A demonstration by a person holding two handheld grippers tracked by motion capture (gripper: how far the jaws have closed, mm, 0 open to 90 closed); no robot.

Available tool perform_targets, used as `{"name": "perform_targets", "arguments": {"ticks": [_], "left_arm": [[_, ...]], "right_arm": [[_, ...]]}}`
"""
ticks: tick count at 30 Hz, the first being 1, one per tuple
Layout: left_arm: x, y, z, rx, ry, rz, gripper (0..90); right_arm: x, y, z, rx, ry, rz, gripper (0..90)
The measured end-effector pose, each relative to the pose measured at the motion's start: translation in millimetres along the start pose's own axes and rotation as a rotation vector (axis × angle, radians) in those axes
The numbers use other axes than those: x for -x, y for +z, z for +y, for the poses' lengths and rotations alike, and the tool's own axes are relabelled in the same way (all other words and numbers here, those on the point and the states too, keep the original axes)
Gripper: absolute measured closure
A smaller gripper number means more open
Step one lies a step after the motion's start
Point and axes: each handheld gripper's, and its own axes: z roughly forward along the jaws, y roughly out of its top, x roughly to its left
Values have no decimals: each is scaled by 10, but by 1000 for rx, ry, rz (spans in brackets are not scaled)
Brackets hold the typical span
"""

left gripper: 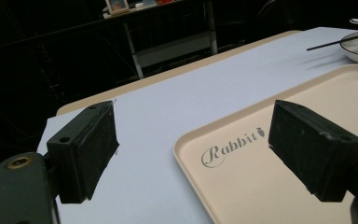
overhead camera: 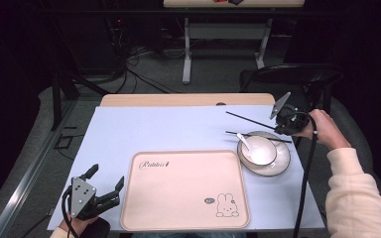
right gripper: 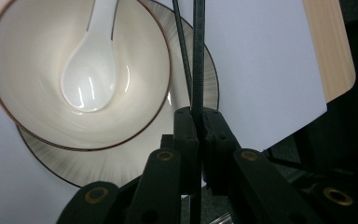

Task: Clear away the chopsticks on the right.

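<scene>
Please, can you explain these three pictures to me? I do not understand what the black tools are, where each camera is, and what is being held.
A person sits at a table and holds a handheld two-jaw gripper in each hand. The high view looks down from above. The other two cameras ride on the grippers and look along their black jaws. On the table lie a beige tray and a plate carrying a bowl with a white spoon. The left gripper is open, near the tray's corner. The right gripper is shut on a black chopstick; a second chopstick lies across the plate.
</scene>
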Motion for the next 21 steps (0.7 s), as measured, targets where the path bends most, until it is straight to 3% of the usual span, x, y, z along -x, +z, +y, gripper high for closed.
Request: {"name": "perform_targets", "arguments": {"ticks": [4, 8, 10, 12, 13, 16, 19, 21], "left_arm": [[1, 0, 0, 0, 1, 0, 153], [-1, -1, 0, 0, 1, 0, 153], [1, 0, 0, 0, 1, 0, 153], [1, 0, 0, 0, 1, 0, 153], [1, 0, 0, 0, 1, 0, 153], [2, 3, 1, 1, 3, 0, 153], [4, 3, 1, 1, 2, -1, 153], [5, 4, 1, 2, 3, 0, 153]], "right_arm": [[-153, -89, 92, -7, 40, -18, 852], [-331, -173, 162, 9, 101, -5, 852], [-489, -215, 202, -1, 137, -13, 852], [-540, -220, 208, 6, 142, -18, 852], [-632, -248, 224, 5, 184, -21, 852], [-730, -269, 240, -1, 208, -27, 852], [-897, -317, 238, 8, 285, -42, 852], [-948, -320, 232, 12, 301, -41, 852]]}}
